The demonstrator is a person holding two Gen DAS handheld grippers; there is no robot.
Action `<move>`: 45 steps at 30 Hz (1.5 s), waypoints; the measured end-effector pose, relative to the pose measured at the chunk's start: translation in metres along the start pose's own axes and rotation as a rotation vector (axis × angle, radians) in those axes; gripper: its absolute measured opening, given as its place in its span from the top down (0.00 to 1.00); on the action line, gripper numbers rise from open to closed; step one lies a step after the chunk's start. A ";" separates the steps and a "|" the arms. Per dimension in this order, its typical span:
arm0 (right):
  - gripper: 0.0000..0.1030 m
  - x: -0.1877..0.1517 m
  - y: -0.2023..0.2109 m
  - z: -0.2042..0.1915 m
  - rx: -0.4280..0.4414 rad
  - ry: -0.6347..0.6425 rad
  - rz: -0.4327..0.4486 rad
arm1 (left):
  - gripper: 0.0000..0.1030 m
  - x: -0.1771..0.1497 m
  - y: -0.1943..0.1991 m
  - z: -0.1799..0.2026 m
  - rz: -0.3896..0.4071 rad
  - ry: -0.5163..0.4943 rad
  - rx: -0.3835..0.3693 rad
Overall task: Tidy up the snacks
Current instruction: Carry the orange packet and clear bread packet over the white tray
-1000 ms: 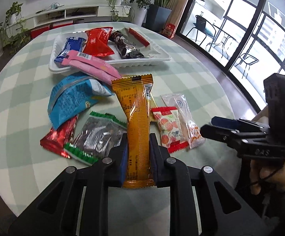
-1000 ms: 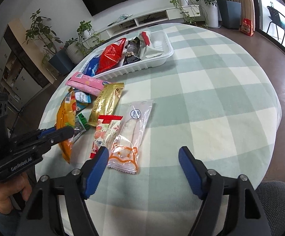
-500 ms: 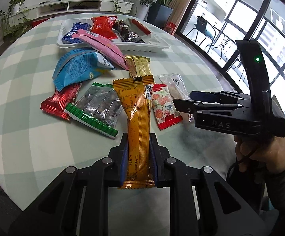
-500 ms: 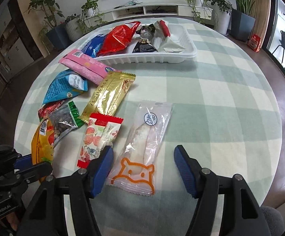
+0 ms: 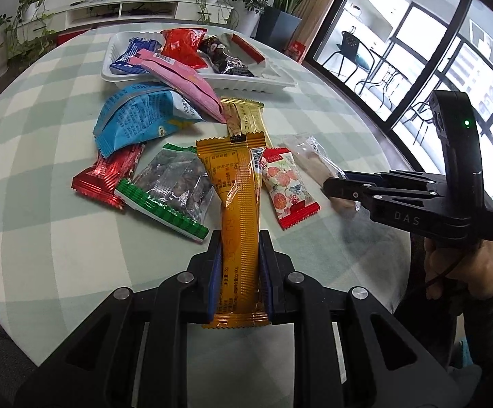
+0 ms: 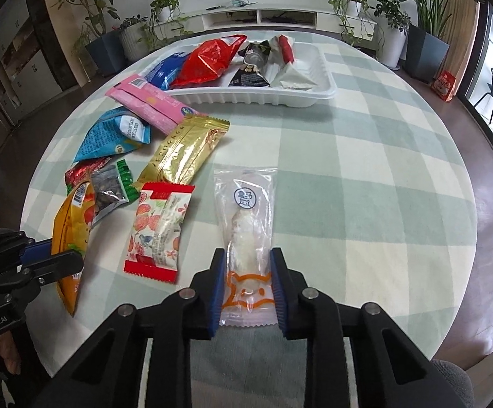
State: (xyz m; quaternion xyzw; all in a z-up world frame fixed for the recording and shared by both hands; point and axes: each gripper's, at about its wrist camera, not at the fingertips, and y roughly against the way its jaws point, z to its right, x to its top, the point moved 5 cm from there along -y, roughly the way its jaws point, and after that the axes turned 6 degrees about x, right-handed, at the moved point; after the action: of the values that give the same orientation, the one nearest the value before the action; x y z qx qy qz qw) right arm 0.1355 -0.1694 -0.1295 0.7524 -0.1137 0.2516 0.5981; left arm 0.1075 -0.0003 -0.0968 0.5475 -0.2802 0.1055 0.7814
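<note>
While the left gripper (image 5: 239,272) clamps the orange packet (image 5: 237,217) and the right gripper (image 6: 248,292), its jaws just closing, pinches the clear packet (image 6: 248,234), both packets remain low over the table (image 6: 365,187). Beyond them, six packets lie loose. Farthest, the white tray (image 6: 266,97) holds only a few, so most sorting remains.

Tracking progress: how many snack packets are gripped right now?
2: the orange packet clamped in the left gripper; the clear packet in the right gripper, whose jaws have just been closing onto it. None appear hidden.
</note>
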 end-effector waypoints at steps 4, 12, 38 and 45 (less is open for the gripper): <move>0.75 -0.004 0.005 0.004 0.028 -0.024 0.011 | 0.83 0.000 0.001 -0.001 0.004 0.006 -0.002; 0.75 -0.005 0.019 0.006 0.140 -0.096 0.058 | 0.83 0.002 0.002 -0.003 0.012 0.019 -0.012; 0.75 0.081 0.059 0.090 0.116 -0.222 0.231 | 0.83 0.144 0.045 -0.095 0.188 0.093 0.056; 0.75 0.157 0.059 0.081 0.114 -0.159 0.291 | 0.83 0.220 0.018 -0.103 0.181 0.051 0.088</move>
State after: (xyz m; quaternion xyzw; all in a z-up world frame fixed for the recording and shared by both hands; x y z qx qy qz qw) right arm 0.2600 -0.2413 -0.0121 0.7781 -0.2540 0.2814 0.5008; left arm 0.3126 0.0695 0.0143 0.5507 -0.3037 0.2018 0.7509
